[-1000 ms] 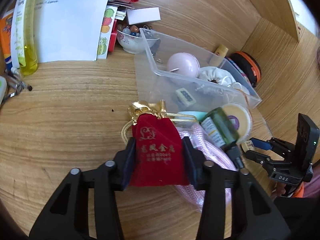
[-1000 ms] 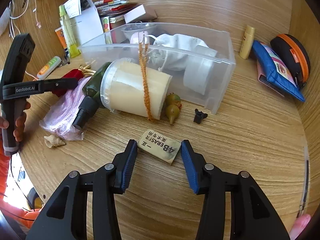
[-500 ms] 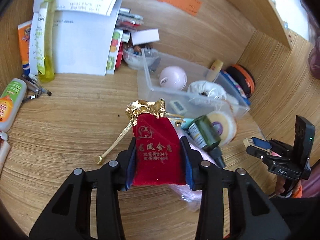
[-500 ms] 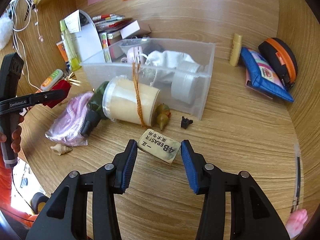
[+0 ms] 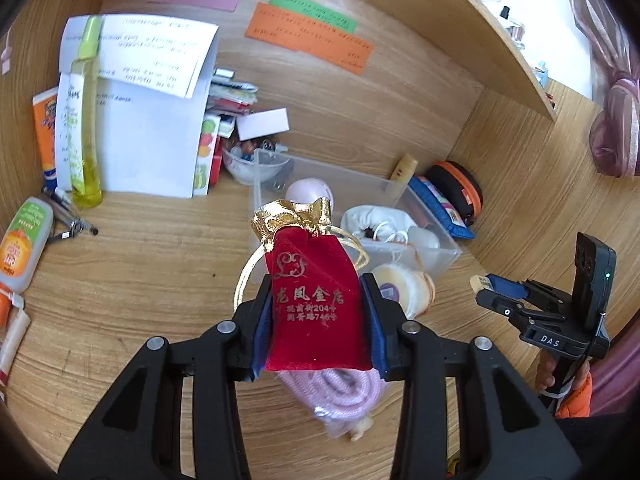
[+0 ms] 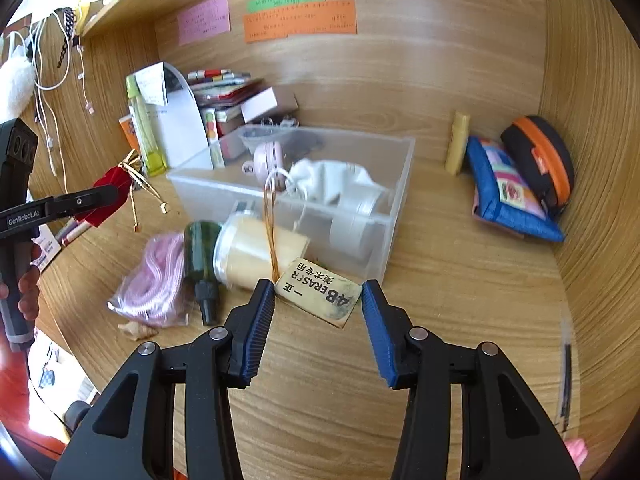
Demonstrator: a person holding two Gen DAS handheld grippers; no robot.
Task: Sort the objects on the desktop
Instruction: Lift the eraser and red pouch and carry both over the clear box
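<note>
Left wrist view: left gripper (image 5: pixel 318 316) fingers pinch the red pouch (image 5: pixel 316 304); right gripper (image 6: pixel 318 312) fingers pinch the eraser (image 6: pixel 320 296); clear bin (image 6: pixel 384 216) part-filled, clutter left on the desk (image 6: pixel 460 280).

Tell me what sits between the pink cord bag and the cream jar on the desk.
A dark green bottle, lying on its side; the right wrist view shows it.

Pink cord bag (image 5: pixel 340 396) half hidden behind red pouch (image 5: pixel 316 300); notes (image 6: pixel 300 20) above clear bin (image 6: pixel 396 184) too blurry to read.
</note>
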